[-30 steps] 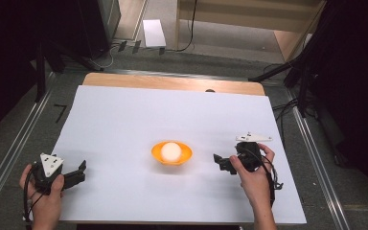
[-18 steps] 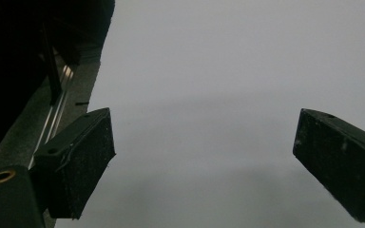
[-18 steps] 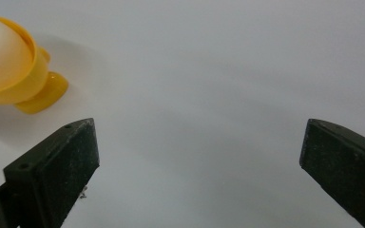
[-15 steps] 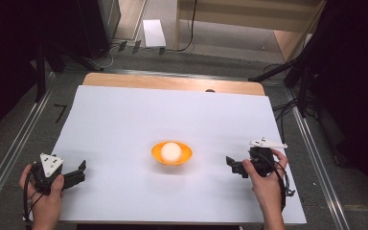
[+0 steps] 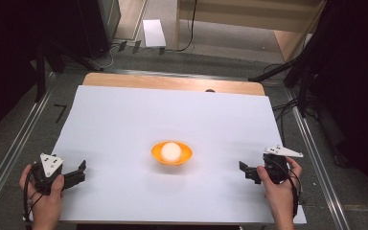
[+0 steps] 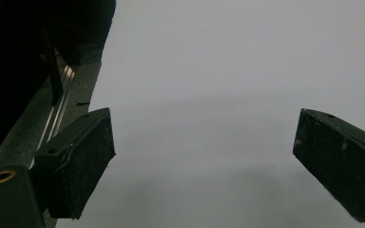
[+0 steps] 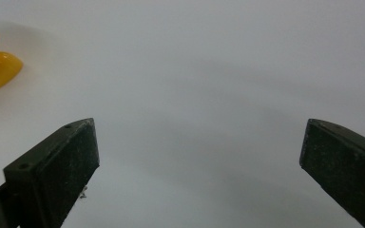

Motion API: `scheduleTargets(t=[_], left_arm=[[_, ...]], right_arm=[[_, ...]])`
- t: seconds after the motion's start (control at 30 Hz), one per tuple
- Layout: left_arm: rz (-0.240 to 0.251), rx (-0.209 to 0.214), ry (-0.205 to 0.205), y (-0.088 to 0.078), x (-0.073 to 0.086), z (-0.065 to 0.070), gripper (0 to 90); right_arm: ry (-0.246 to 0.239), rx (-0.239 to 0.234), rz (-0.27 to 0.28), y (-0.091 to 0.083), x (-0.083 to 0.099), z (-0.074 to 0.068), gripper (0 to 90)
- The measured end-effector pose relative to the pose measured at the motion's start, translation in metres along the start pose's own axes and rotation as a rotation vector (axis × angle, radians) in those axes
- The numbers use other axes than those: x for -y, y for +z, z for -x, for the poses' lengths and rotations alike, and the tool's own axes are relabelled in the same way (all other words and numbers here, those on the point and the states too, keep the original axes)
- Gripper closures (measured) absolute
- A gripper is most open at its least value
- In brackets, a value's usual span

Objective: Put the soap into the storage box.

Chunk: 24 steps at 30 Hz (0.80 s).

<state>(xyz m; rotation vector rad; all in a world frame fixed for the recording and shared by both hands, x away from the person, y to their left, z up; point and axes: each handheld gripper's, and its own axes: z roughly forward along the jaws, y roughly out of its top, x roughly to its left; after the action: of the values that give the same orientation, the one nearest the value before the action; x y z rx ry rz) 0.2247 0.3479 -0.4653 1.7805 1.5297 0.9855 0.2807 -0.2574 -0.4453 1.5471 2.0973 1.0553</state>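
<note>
Orange bowl (image 5: 172, 154) holding white ball (image 5: 170, 150), right gripper (image 5: 245, 171) near, jaws apart

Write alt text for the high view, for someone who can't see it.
An orange bowl holding a white ball sits mid-table on a white sheet. A person's hands hold two open grippers near the front edge, the left gripper and right gripper, both apart from the bowl and empty.

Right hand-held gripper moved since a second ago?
Yes. The right hand-held gripper has drawn back from the orange bowl, toward the right near corner of the white sheet. Jaws open, empty.
</note>
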Motion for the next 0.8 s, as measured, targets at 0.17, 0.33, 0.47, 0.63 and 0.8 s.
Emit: scheduleTargets(t=[0.17, 0.33, 0.47, 0.63, 0.8], left_arm=[[0.001, -0.001, -0.003, 0.0, 0.0, 0.0, 7.1], [0.002, 0.0, 0.0, 0.0, 0.0, 0.0, 7.1], [0.0, -0.002, -0.003, 0.0, 0.0, 0.0, 7.1], [0.0, -0.001, -0.001, 0.0, 0.0, 0.0, 7.1], [0.002, -0.001, -0.003, 0.0, 0.0, 0.0, 7.1]], right_arm=[[-0.002, 0.033, 0.0, -0.004, 0.011, 0.012, 0.0], [0.013, 0.04, 0.004, -0.006, 0.018, 0.021, 0.0], [0.027, 0.053, 0.013, -0.011, 0.029, 0.033, 0.0], [0.051, 0.069, 0.018, -0.015, 0.038, 0.045, 0.0], [0.072, 0.087, 0.035, -0.022, 0.049, 0.058, 0.0]])
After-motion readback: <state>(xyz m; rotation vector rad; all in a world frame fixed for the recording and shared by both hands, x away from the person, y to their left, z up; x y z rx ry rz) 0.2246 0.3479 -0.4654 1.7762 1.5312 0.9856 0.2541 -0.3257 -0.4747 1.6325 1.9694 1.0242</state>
